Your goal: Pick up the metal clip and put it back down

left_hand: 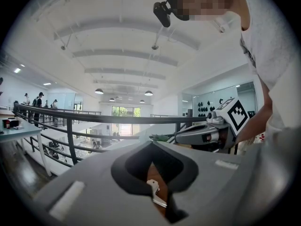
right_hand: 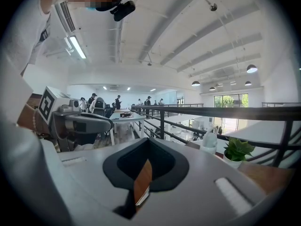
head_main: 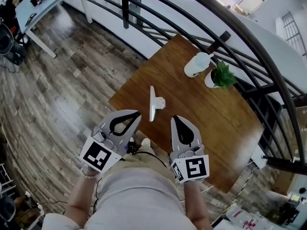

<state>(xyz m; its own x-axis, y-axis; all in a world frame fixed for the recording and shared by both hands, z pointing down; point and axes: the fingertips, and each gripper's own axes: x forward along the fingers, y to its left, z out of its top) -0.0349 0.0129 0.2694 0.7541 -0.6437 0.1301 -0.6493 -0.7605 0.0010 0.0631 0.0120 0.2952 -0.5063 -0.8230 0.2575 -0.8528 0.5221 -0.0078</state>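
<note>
The metal clip (head_main: 152, 103) lies on the brown wooden table (head_main: 216, 119), a long silver bar with a small handle on its right side. My left gripper (head_main: 136, 114) hovers just below and left of the clip, jaws together, holding nothing. My right gripper (head_main: 175, 119) hovers below and right of it, also shut and empty. In the left gripper view the clip (left_hand: 155, 192) shows through the hole behind the closed jaws of the left gripper (left_hand: 150, 144). The right gripper view shows only an edge of the clip (right_hand: 142, 195) below the right gripper (right_hand: 146, 140).
A white bottle (head_main: 196, 64) and a small potted plant (head_main: 221, 75) stand at the table's far edge. A black metal railing (head_main: 192, 35) curves behind the table. Wooden floor (head_main: 62, 95) lies to the left, and the person's legs (head_main: 139, 190) are at the near edge.
</note>
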